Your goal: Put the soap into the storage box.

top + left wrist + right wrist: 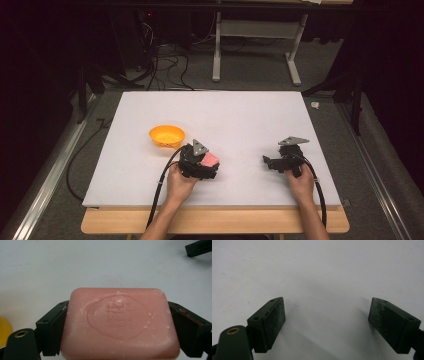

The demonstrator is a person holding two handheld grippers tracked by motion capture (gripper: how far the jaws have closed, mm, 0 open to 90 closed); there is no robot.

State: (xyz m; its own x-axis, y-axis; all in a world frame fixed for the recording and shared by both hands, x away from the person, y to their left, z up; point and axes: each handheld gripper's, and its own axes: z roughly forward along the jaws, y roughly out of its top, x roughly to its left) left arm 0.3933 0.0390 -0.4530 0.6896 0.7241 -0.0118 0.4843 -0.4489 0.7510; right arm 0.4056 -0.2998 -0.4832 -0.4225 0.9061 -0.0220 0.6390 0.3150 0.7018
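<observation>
A pink bar of soap (120, 322) with an embossed oval seal sits between the two black jaws of my left gripper (117, 325), which is shut on its short sides. From above, that soap (210, 159) shows as a pink patch at the front of the left gripper (209, 164), just right of an orange bowl (166, 136). My right gripper (267, 162) rests low over the white board at the right, pointing left. Its jaws (327, 322) stand wide open with only bare white surface between them.
The white board (225, 115) lies on a wooden table whose front edge (215, 222) shows at the bottom. A metal stand (255, 45) and cables lie on the floor beyond. The tip of the other gripper (198, 247) shows at the top right of the left gripper view.
</observation>
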